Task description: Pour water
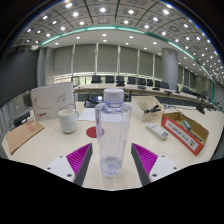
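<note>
A clear plastic bottle with a white cap stands upright on the pale table, between my gripper's two fingers. The magenta pads flank its lower part, with a narrow gap showing on each side, so the gripper is open around it. The bottle looks nearly empty and its round base shows through the plastic. A white cup stands on the table beyond the left finger. A red round mat lies just left of the bottle, partly hidden behind it.
A white box stands at the far left behind the cup, with a flat wooden tray nearer. To the right lie a remote-like item, a red-and-brown carton and a cardboard box. Office desks and chairs fill the background.
</note>
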A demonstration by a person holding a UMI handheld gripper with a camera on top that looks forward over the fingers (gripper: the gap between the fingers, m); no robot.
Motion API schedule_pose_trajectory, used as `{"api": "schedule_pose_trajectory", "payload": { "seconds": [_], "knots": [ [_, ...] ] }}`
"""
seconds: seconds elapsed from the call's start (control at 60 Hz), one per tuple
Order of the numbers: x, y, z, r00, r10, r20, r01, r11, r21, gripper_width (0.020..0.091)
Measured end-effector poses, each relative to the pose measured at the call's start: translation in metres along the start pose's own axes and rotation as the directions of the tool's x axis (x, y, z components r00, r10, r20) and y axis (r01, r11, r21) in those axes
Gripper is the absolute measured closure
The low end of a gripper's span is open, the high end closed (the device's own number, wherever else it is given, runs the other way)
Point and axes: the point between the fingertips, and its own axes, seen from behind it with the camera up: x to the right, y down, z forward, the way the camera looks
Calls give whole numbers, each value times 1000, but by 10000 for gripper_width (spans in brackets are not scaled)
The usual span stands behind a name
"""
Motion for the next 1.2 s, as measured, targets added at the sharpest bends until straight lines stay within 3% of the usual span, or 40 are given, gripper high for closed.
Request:
{"api": "schedule_pose_trajectory", "payload": {
  "seconds": [0.1,0.167,0.25,0.417,0.617,0.85,1.017,1.2],
  "knots": [
    [-2,5,25,1000,-9,17,9,1000,12,442],
    [-1,2,33,1000,-19,16,18,999,39,575],
    [-5,-2,37,1000,-16,25,14,998,63,599],
    [-9,-4,36,999,1,40,-4,999,54,712],
    [10,-34,35,992,-129,-7,129,991,45,713],
    [41,-117,51,898,-396,-190,410,911,40,712],
    [25,-179,85,702,-650,-290,678,735,-6,713],
    [-27,-213,124,314,-887,-339,931,358,-73,714]
  ]
}}
